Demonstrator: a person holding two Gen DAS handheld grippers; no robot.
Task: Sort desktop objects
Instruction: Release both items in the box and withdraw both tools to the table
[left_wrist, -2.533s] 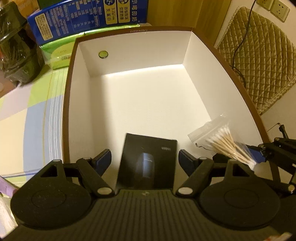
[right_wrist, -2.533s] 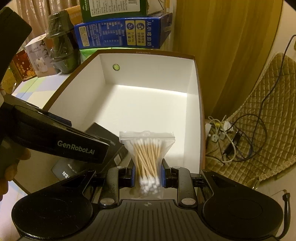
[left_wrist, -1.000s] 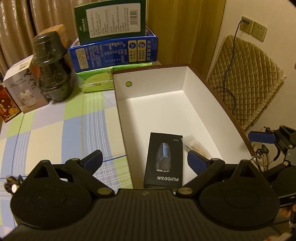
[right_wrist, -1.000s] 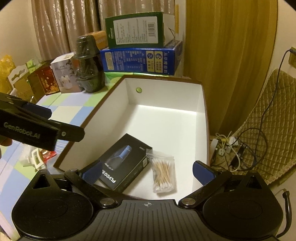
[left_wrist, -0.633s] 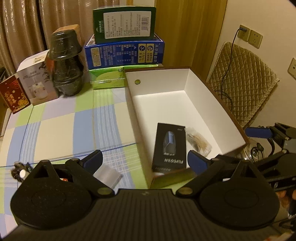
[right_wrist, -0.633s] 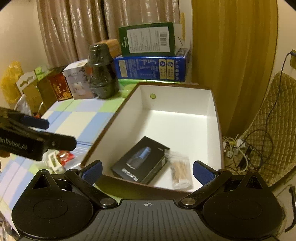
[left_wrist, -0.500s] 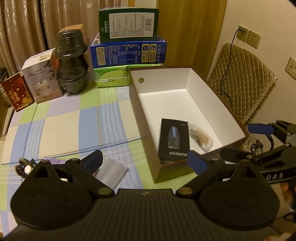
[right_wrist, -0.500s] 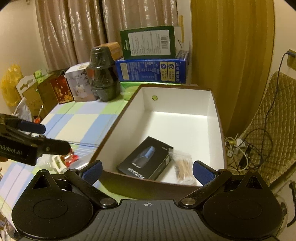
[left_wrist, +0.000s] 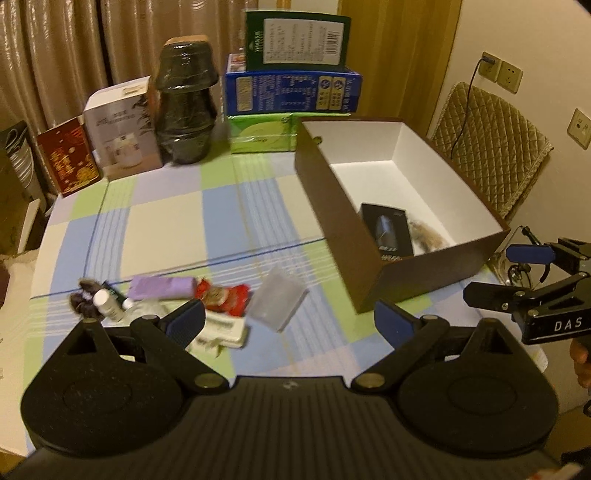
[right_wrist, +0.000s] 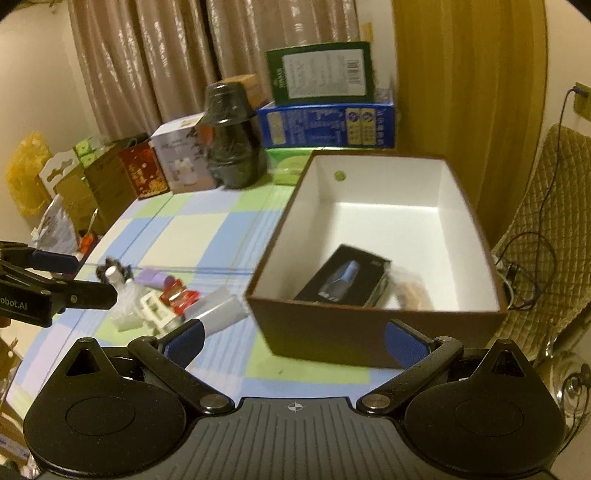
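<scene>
Left wrist view: left tool (left_wrist: 289, 320) spread, empty, ribbed blue pads. Right tool (right_wrist: 294, 336) likewise spread, empty. Brown cardboard box (left_wrist: 424, 272), white-lined, rectangular, holds glossy black shaver carton (left_wrist: 388, 230) beside clear cotton swab bag (right_wrist: 410, 290). Checked worktop (left_wrist: 177, 221) carries crinkled translucent pouch (left_wrist: 277, 298), lilac packet (left_wrist: 162, 287), red wrapper (left_wrist: 221, 294).

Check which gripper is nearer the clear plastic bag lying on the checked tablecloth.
Left. The left gripper, open, hovers almost directly over the clear plastic bag; the right gripper, also open, sits further right, in front of the brown box.
</scene>
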